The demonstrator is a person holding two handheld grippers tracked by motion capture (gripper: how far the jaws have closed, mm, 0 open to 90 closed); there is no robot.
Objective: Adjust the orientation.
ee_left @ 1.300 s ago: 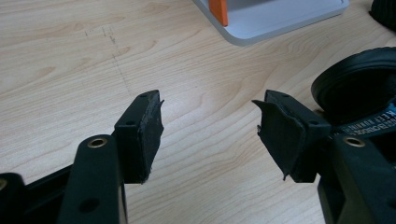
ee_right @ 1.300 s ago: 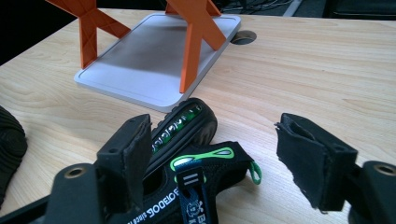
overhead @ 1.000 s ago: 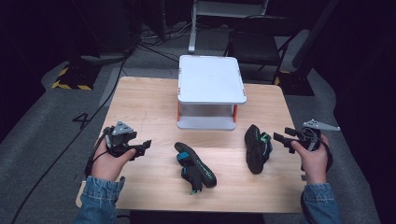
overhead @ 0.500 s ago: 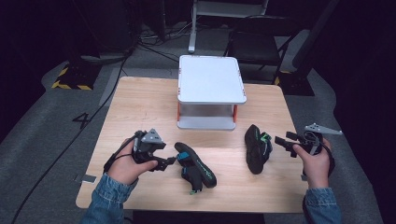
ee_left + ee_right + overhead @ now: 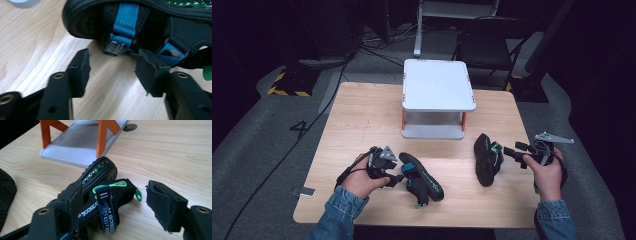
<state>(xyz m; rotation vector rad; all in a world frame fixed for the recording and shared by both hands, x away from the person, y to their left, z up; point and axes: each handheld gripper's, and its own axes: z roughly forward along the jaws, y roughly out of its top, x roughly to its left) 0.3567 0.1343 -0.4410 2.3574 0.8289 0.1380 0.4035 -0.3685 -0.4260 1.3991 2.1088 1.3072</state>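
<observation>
Two black climbing shoes lie on the wooden table point(image 5: 362, 120). The left shoe point(image 5: 423, 183) shows its heel and blue strap point(image 5: 122, 25) just beyond my left gripper point(image 5: 400, 176) point(image 5: 113, 62). Its jaws have just been closing; they stand apart over bare wood, and the strap's tab sits at their tips without being pressed. The right shoe point(image 5: 486, 158) point(image 5: 97, 182) lies on its side, with its blue strap point(image 5: 107, 212) between the jaws of my right gripper point(image 5: 508, 150) point(image 5: 115, 192). That gripper is open: one pad rests beside the shoe and the other stands clear of it.
A white two-level stand with orange legs point(image 5: 438, 85) point(image 5: 75, 142) sits at the table's far middle, behind both shoes. A dark chair point(image 5: 487, 47) and cables are on the floor beyond the table.
My left hand has moved right and down to the left shoe's heel, and its jaws have narrowed. The right hand and both shoes have stayed put.
</observation>
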